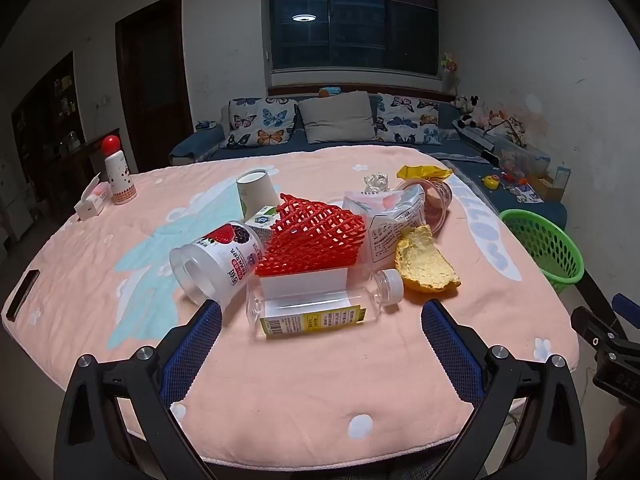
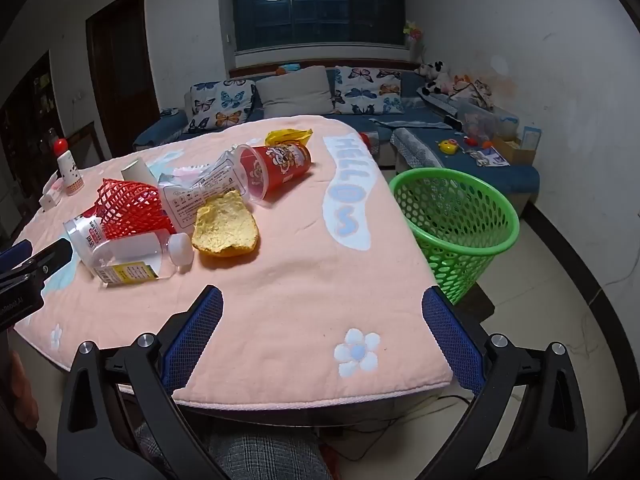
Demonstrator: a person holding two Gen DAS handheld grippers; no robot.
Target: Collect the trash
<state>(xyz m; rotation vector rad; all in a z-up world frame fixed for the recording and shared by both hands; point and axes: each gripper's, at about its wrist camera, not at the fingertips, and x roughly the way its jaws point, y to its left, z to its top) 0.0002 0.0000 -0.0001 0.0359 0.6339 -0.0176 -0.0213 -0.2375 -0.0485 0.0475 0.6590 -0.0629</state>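
Observation:
A heap of trash lies on the pink table cover (image 1: 280, 368): a clear plastic bottle (image 1: 320, 304) on its side, a red foam net (image 1: 316, 236), a berry-label jar (image 1: 216, 260), a yellow peel (image 1: 424, 260), a paper cup (image 1: 256, 192), a plastic wrapper (image 1: 392, 224) and a red snack cup (image 2: 276, 168). My left gripper (image 1: 320, 312) is open just short of the bottle, nothing between its fingers. My right gripper (image 2: 322, 300) is open over the bare near edge of the cover, right of the peel (image 2: 224, 226). A green basket (image 2: 456, 220) stands beside the table's right side.
A red-capped white bottle (image 1: 118, 172) and a small box (image 1: 92, 200) sit at the far left of the table. A blue sofa with butterfly cushions (image 1: 328, 120) runs behind it. The right gripper's body (image 1: 608, 348) shows at the right edge of the left wrist view.

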